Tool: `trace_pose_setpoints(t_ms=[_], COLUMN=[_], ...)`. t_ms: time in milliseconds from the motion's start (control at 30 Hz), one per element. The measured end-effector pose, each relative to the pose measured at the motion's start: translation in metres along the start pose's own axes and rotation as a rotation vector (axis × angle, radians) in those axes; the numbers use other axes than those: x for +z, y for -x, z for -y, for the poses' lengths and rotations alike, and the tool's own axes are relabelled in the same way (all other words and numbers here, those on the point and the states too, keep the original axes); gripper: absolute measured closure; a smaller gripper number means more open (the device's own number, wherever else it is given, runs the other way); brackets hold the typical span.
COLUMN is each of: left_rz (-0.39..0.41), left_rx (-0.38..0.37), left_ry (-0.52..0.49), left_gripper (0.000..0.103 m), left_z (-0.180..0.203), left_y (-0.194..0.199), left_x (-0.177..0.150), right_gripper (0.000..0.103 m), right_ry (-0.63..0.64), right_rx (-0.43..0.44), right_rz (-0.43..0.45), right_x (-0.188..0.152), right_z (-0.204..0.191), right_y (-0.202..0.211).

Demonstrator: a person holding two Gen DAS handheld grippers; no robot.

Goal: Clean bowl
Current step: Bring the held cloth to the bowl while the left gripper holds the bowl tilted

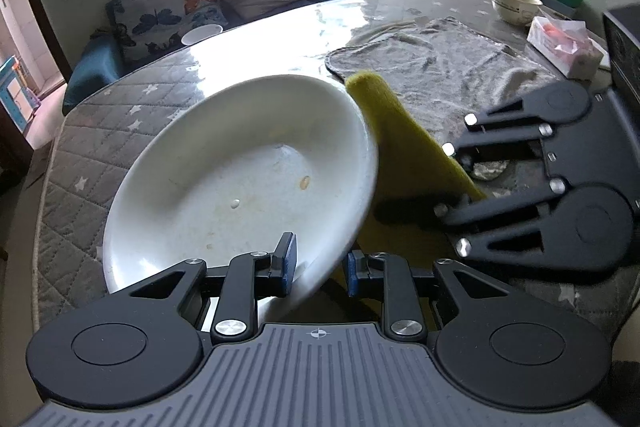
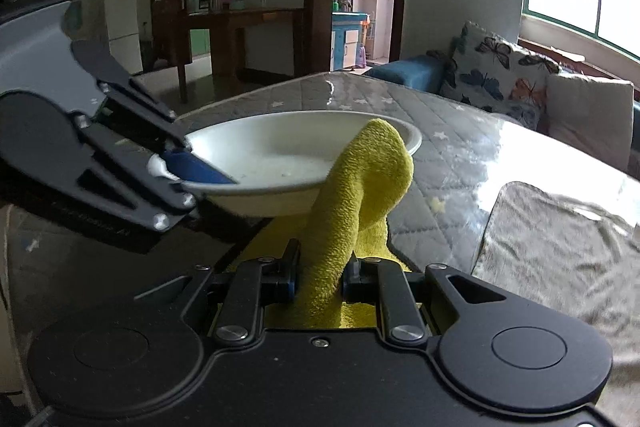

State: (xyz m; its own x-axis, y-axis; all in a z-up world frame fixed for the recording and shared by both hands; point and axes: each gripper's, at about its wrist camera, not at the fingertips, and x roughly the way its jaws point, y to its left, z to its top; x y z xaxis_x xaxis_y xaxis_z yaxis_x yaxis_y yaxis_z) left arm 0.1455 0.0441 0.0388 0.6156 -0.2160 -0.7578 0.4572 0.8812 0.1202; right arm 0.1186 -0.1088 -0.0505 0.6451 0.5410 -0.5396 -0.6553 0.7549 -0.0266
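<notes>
Left gripper (image 1: 322, 269): my jaws are clamped on the near rim of the white bowl (image 1: 240, 183) — one blue pad inside the rim, the other on the outside.
Right gripper (image 2: 320, 277): my jaws are pinched tight on the yellow cloth (image 2: 360, 195), which stands up between the fingers as a folded roll.
Bowl position: lifted off the table (image 1: 120, 131) and tilted, its inside turned toward my left camera; from the right wrist it sits level with the cloth tip, held from the left.
Bowl condition: the inside carries a few small specks and smears — one tan crumb near the middle, a pale drop lower down.
Cloth against bowl: the rounded top of the cloth lies at the bowl's rim on the side nearest my right gripper; in the right view it overlaps the rim, and I cannot tell whether it presses on it.
Table: covered with a grey quilted, star-printed pad under a glossy sheet.
Grey towel (image 1: 436, 63): spread flat on the table beyond the cloth.
Second bowl (image 1: 516, 3): cream-coloured, standing upright at the far side of the table, well apart from my grippers.
</notes>
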Motion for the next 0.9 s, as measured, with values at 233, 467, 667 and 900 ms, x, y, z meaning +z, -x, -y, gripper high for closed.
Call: trace_pose_setpoints(t_ms=[233, 467, 667, 900], left_rz=[-0.012, -0.026, -0.031, -0.021], left_rx=[-0.015, -0.020, -0.005, -0.011], left_ry=[-0.026, -0.060, -0.083, -0.118], left_gripper=[0.079, 0.079, 0.078, 0.078], left_z=[0.001, 0.004, 0.007, 0.017], left_y=[0.000, 0.000, 0.000, 0.000], left_x=[-0.008, -0.015, -0.016, -0.012], right_gripper=[0.083, 0.083, 0.083, 0.083], right_ry=[0.047, 0.054, 0.074, 0.123], right_rx=[-0.021, -0.027, -0.015, 0.011], right_rz=[0.010, 0.010, 0.011, 0.019], right_x=[0.008, 0.011, 0.005, 0.002], right_z=[0.009, 0.016, 0.010, -0.001], right_y=[-0.009, -0.015, -0.012, -0.007])
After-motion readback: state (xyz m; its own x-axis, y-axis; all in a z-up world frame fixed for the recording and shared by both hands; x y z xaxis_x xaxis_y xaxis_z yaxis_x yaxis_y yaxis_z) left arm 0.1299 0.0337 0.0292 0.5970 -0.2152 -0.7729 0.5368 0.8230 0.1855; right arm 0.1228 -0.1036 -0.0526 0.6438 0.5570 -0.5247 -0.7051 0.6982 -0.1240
